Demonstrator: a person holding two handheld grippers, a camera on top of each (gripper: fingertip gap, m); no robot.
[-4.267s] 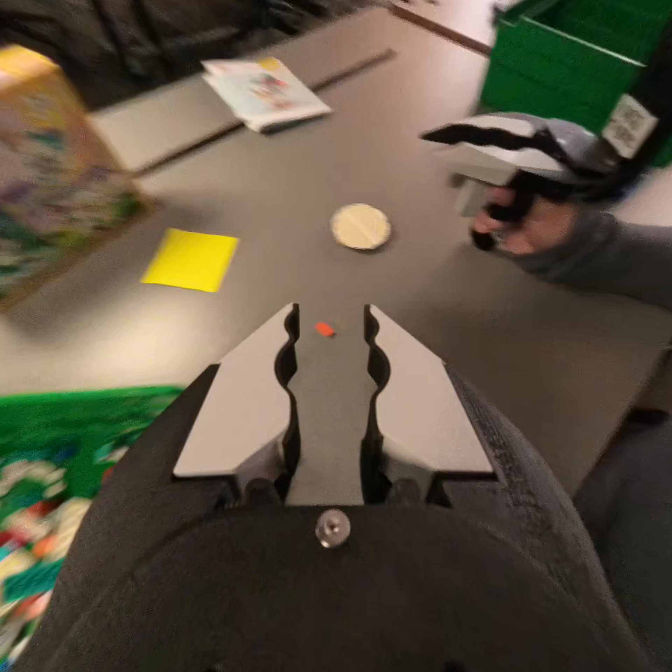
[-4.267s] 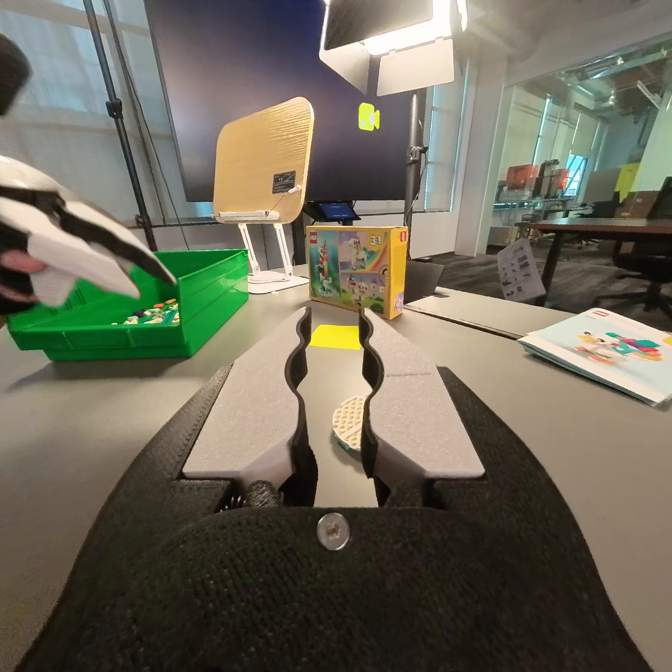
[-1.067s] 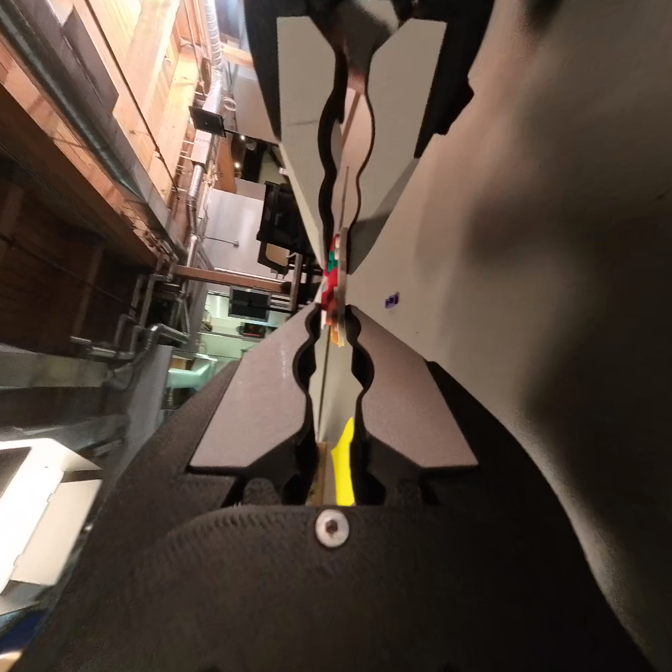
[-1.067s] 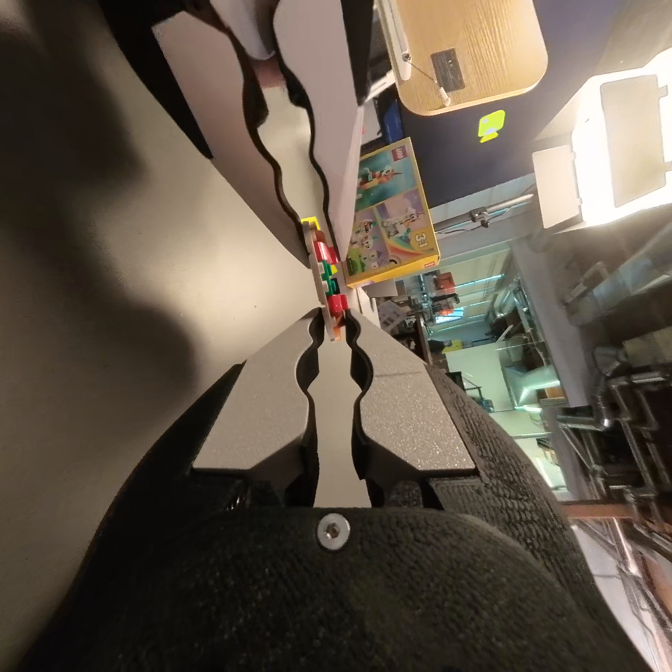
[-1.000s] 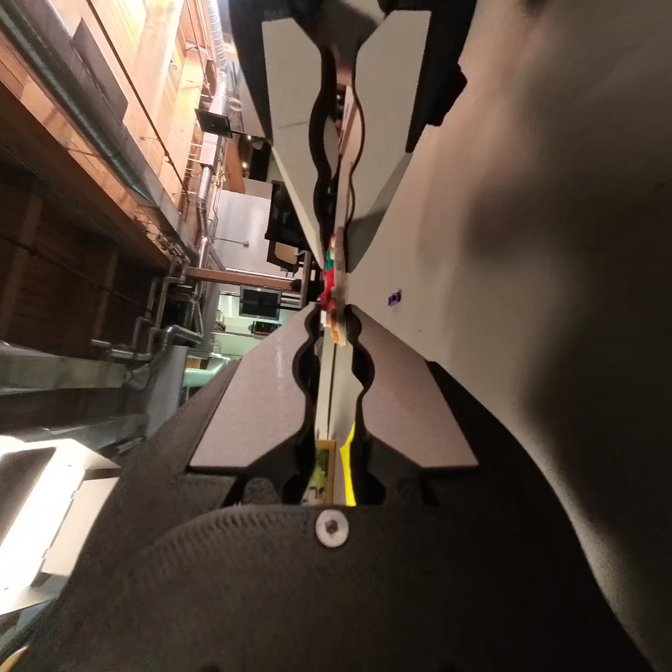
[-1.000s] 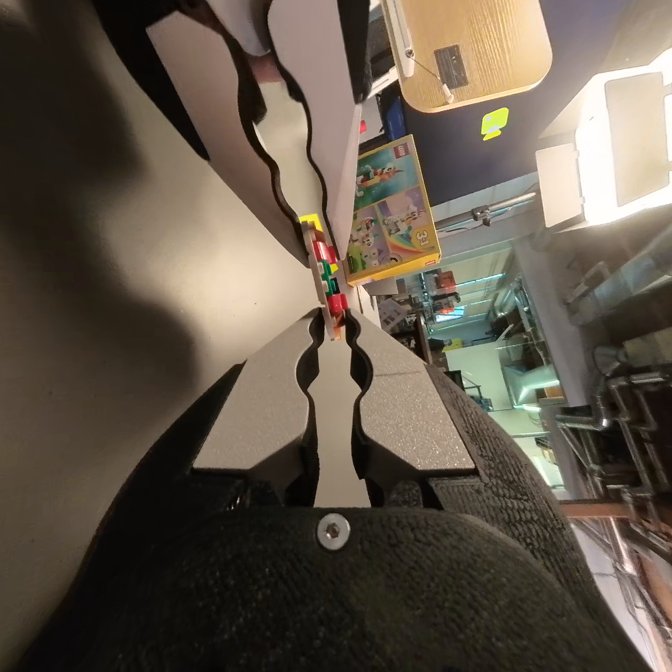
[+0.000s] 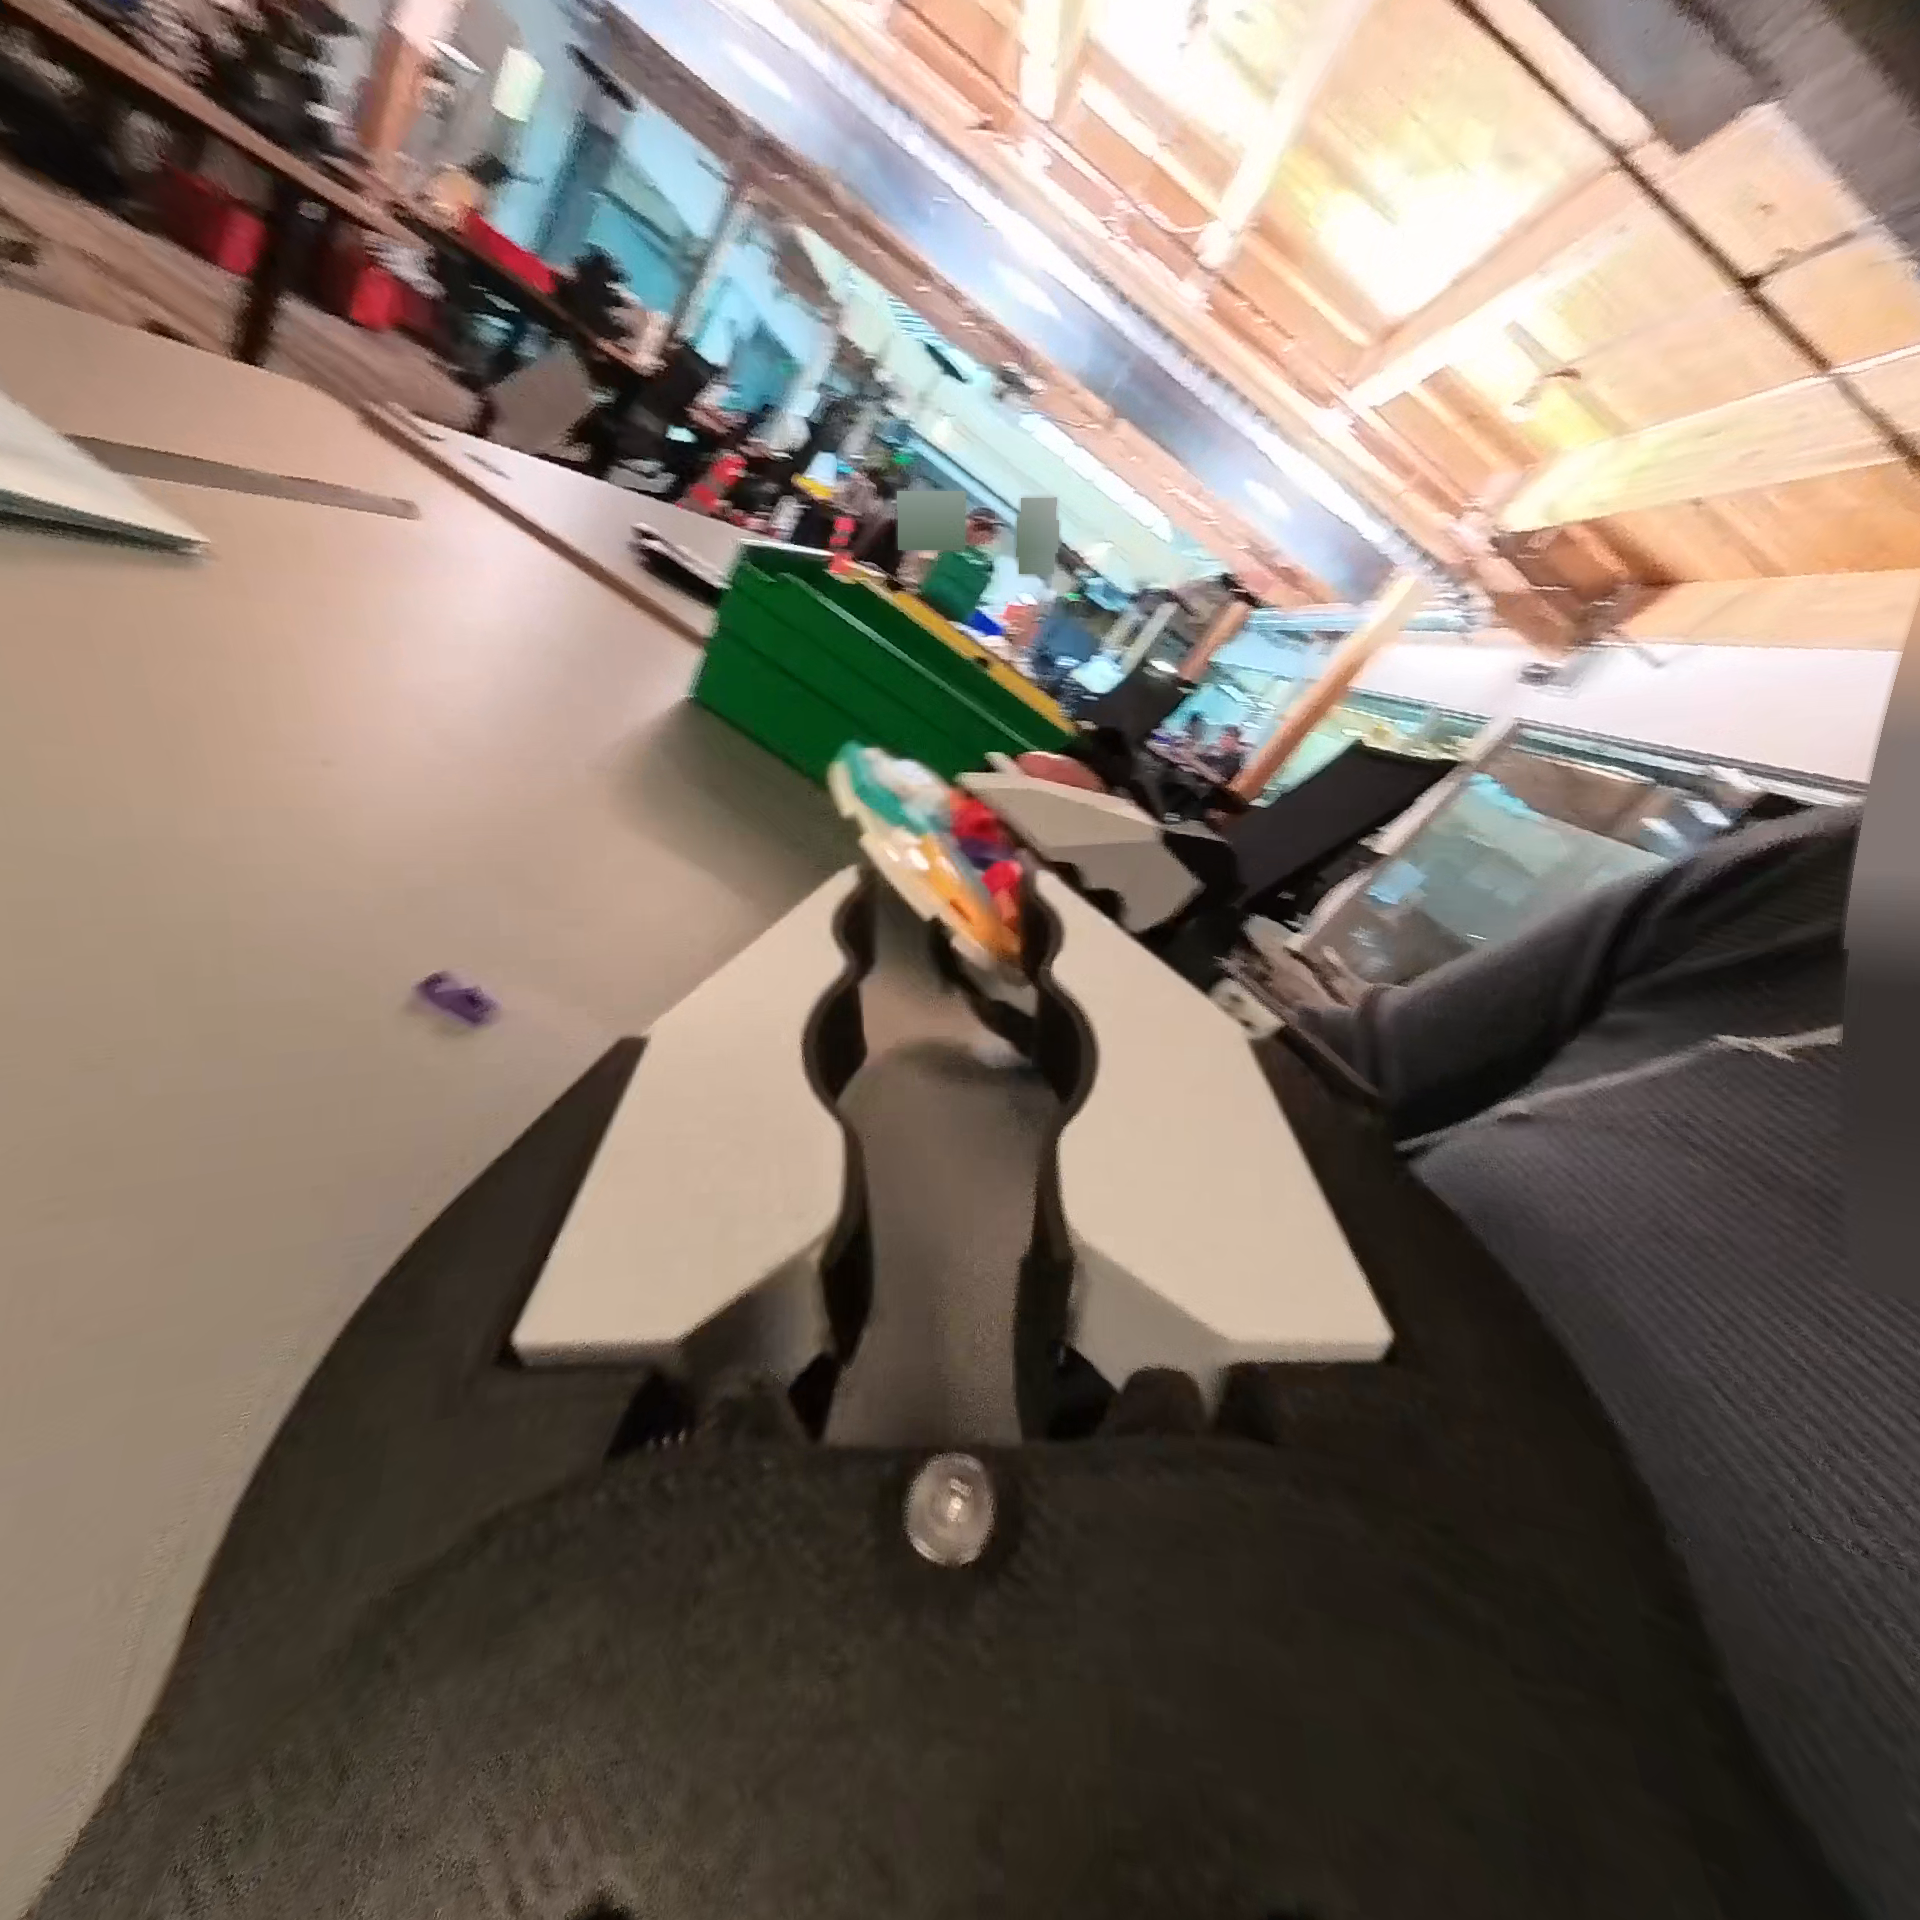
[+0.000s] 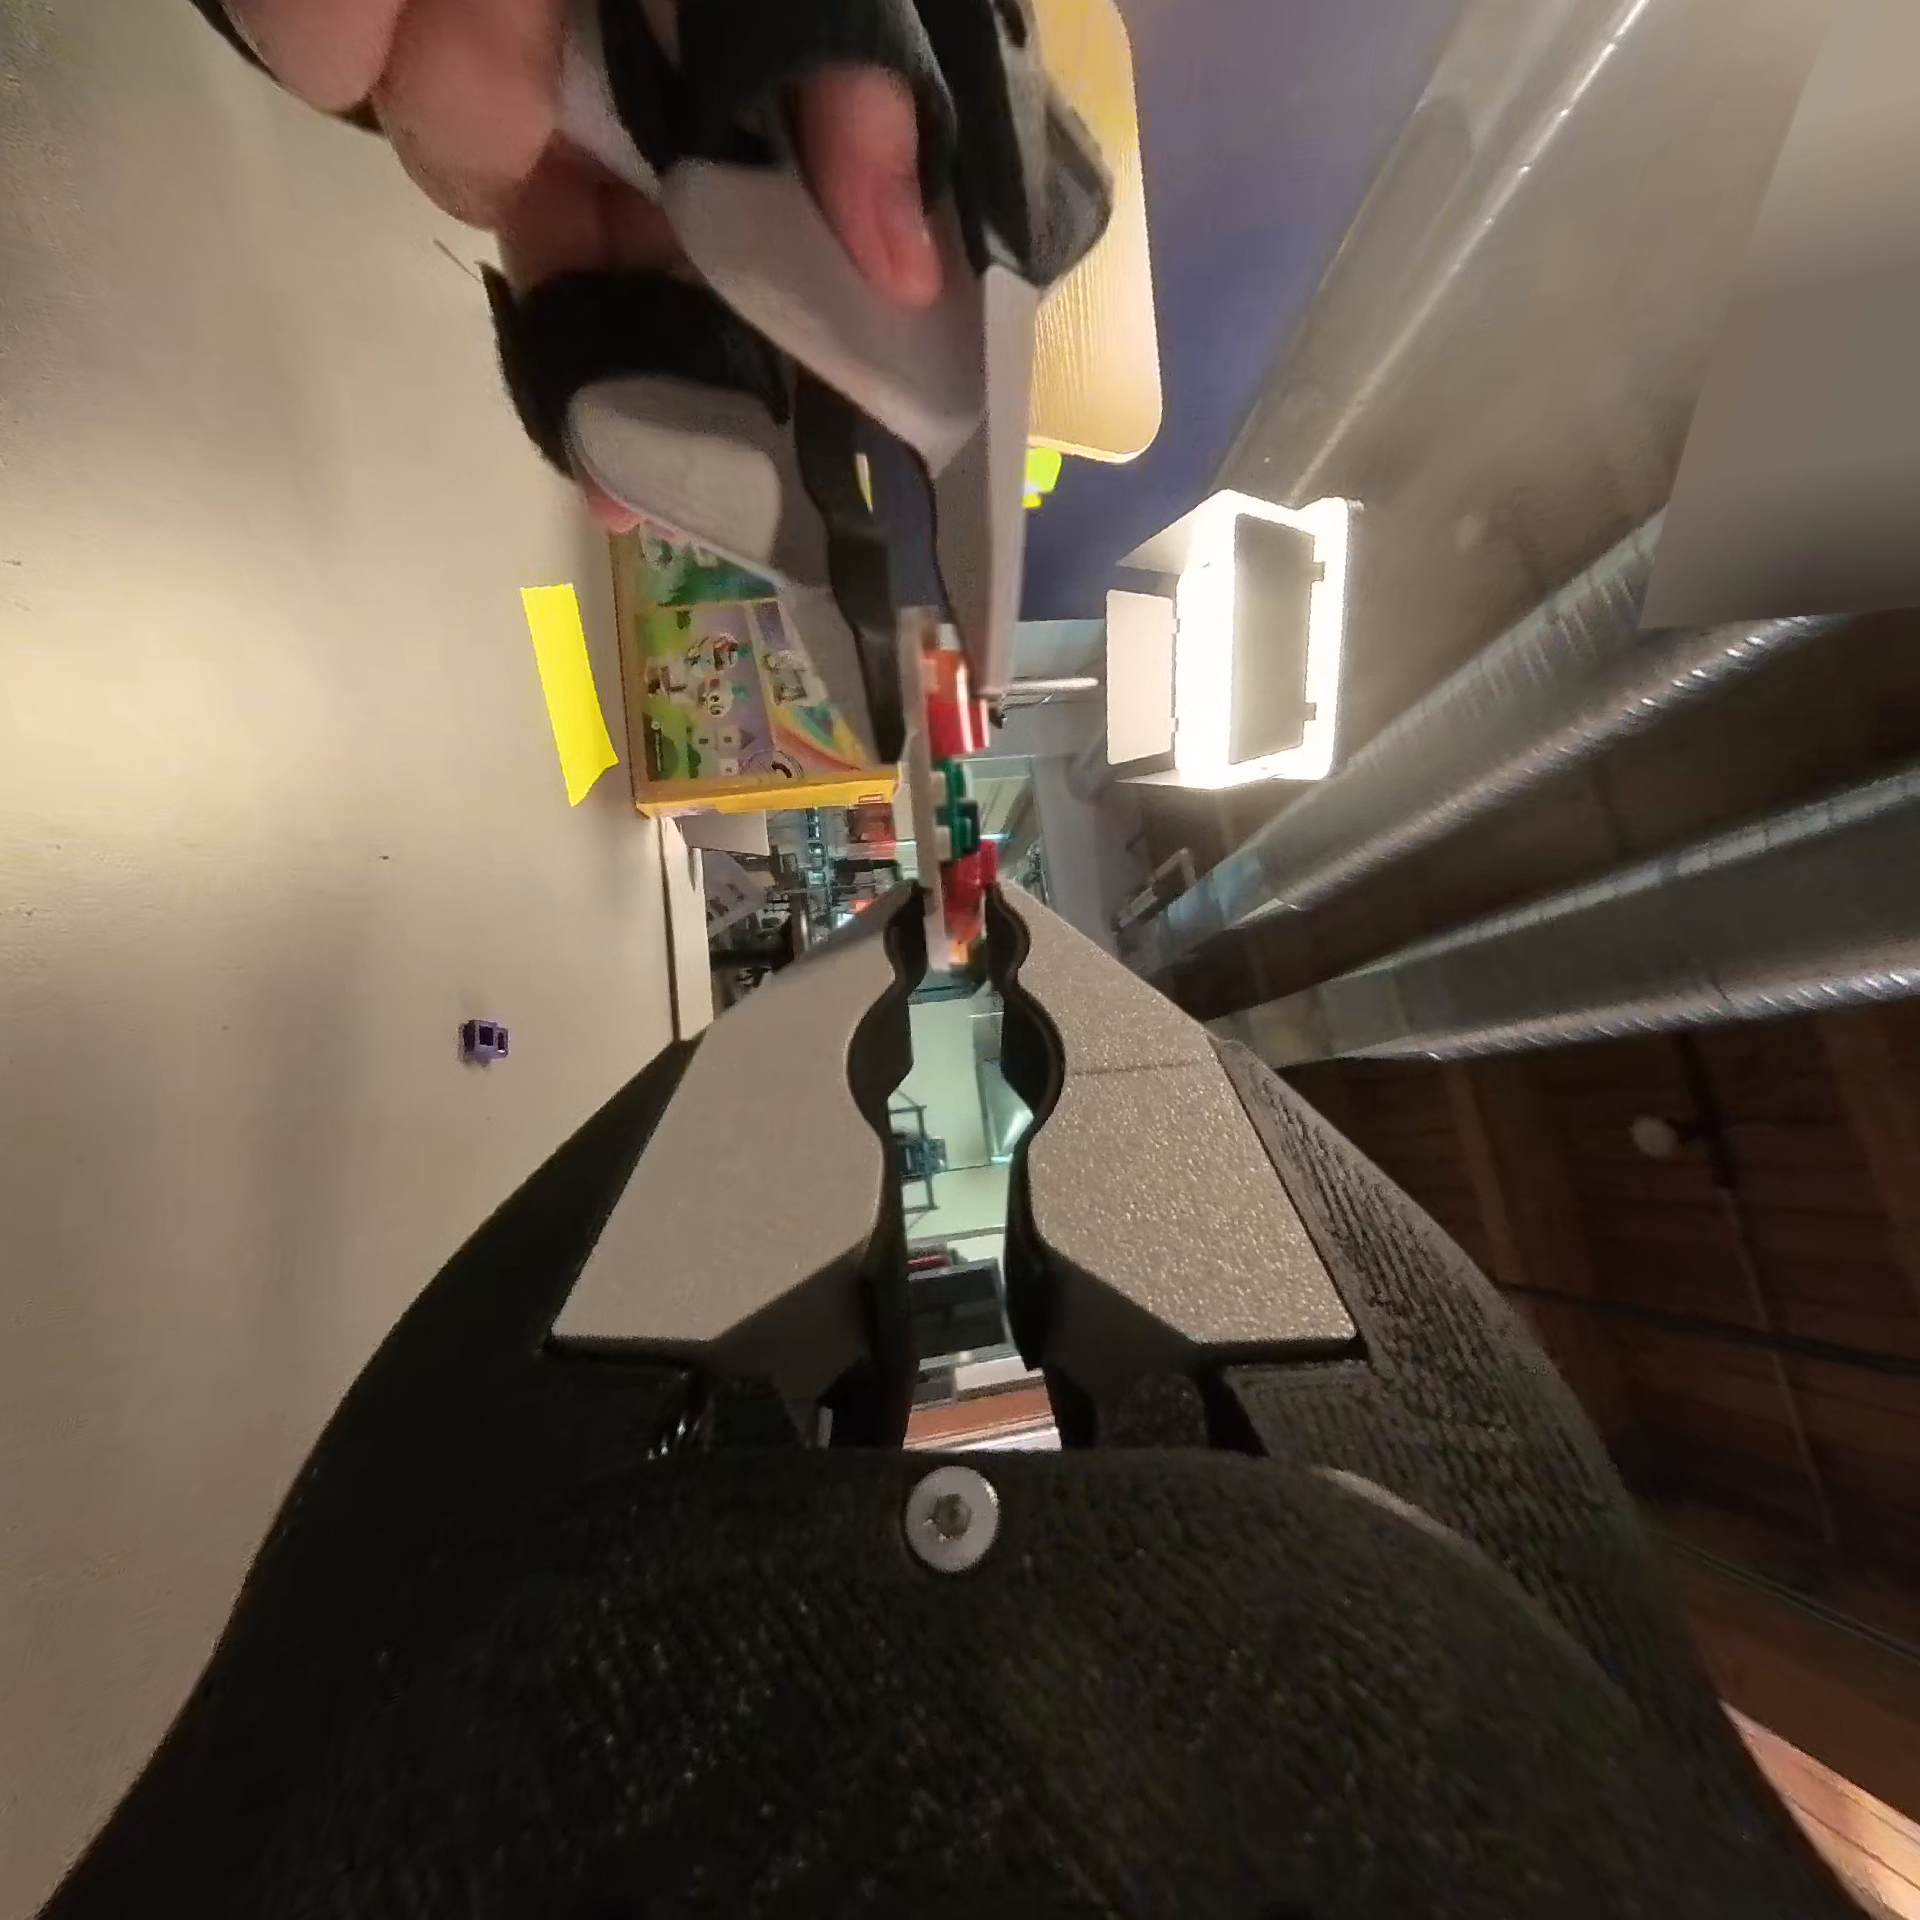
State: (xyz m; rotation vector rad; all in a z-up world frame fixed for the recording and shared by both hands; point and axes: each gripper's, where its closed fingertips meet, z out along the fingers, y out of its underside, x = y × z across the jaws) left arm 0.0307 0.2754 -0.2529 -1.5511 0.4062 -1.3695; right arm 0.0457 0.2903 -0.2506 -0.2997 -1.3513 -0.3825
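A round white plate (image 7: 902, 821) with red, green and orange bricks on it hangs in the air above the grey table (image 7: 312, 779). My right gripper (image 8: 954, 920) is shut on the near edge of the plate (image 8: 923, 800), which shows edge-on. My left gripper (image 7: 948, 894) faces it from the other side. Its jaws stand apart, with the plate's far end tilted between the tips and touching the right finger. In the right wrist view the left gripper (image 8: 935, 649), held by a hand (image 8: 582, 125), straddles that far end. The right gripper's fingers (image 7: 1081, 831) show just past the plate.
A small purple brick (image 7: 454, 1000) lies loose on the table and also shows in the right wrist view (image 8: 484, 1042). A green bin (image 7: 831, 686) stands farther back. A yellow sheet (image 8: 566, 691) and a toy box (image 8: 727, 707) lie beyond. A grey sleeve (image 7: 1558, 987) is at the right. The tips of both grippers are at nearly the same place. Left tips and right tips are each some 12 cm from the small purple brick (image 7: 454, 1000).
My left gripper has rolled back towards level and its jaws have widened around the plate's end. Both grippers and the plate have risen off the table. The right gripper keeps its hold.
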